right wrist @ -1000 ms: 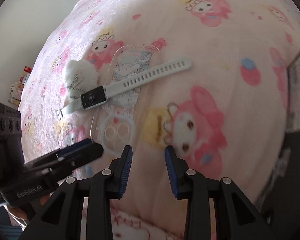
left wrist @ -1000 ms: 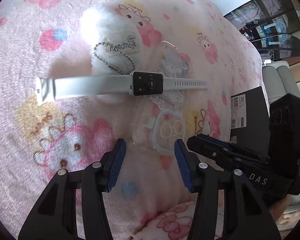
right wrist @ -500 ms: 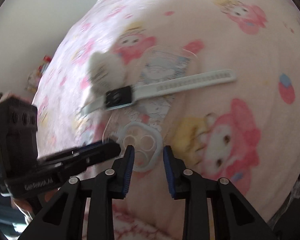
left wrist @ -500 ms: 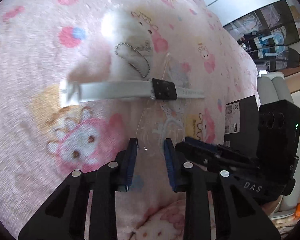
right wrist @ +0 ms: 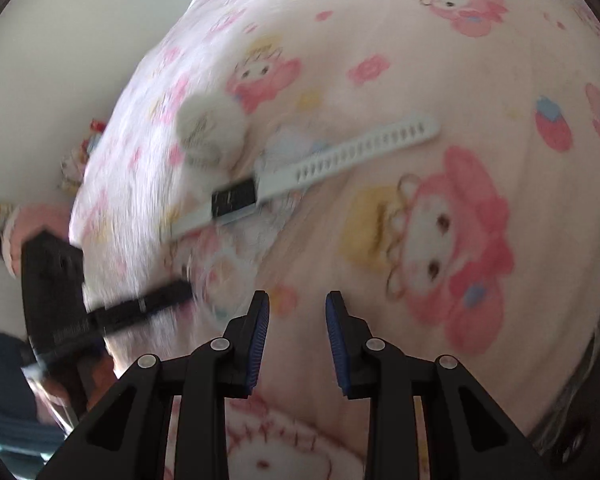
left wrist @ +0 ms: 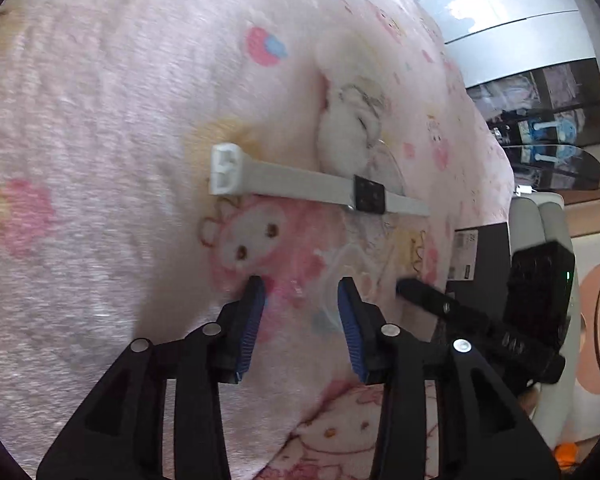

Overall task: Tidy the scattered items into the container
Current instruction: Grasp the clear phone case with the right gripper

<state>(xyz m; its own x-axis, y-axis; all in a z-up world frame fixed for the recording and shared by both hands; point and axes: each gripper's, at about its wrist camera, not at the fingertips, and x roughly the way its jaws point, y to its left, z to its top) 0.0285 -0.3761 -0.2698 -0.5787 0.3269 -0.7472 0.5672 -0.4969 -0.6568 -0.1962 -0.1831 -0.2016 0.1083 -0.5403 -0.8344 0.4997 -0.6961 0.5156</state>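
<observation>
My left gripper point(left wrist: 300, 294), spread and empty, sits nearest the clear phone case point(left wrist: 352, 272) low in frame; the watch point(left wrist: 320, 184) lies crosswise above it on the bed point(left wrist: 100, 120). Right gripper point(right wrist: 294, 308) also spread, empty.

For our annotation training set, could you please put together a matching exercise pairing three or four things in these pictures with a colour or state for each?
Things:
1. smartwatch
2. fluffy pompom charm
3. clear phone case
4. left gripper

Descriptions:
A. transparent, lying flat on the blanket
B. open, blue pads, holding nothing
C. white and fuzzy, beside the watch face
D. black face, white strap stretched out straight

Pairs: 1-D, 2-C, 3-A, 4-B
</observation>
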